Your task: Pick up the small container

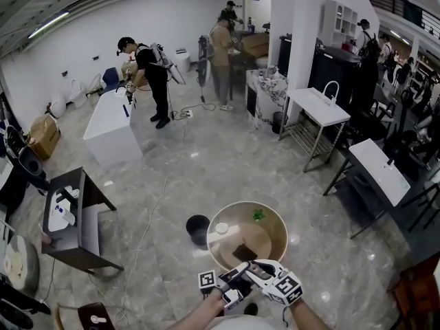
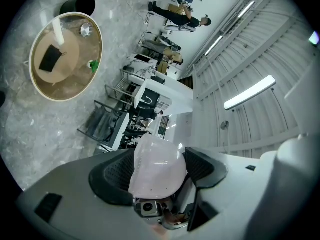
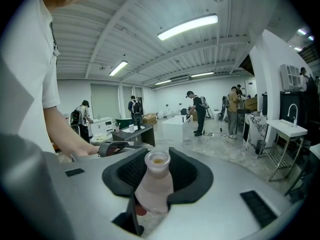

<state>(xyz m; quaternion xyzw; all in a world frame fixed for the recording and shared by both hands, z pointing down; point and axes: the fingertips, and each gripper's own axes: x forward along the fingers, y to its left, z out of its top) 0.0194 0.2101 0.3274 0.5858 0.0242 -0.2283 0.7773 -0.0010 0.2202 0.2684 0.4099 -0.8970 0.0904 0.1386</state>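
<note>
We are gripping the small frosted plastic bottle-shaped container (image 3: pixel 154 186) in the right tool (image 3: pixel 158 170), off the round beige tabletop (image 1: pixel 267 243), while the left tool (image 2: pixel 159 160) is clamping a pale pink rounded plastic piece (image 2: pixel 156 169); we are judging that steady pressure and an upright neck suit this lift.

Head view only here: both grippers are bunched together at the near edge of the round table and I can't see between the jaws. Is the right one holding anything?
Observer: Yes. The right gripper is shut on a small pale bottle, neck pointing out past the jaws, mouth apparently uncapped.
Operator: And the left?
Observer: The left gripper is shut on a pale rounded container that fills the gap between its pads.
</note>
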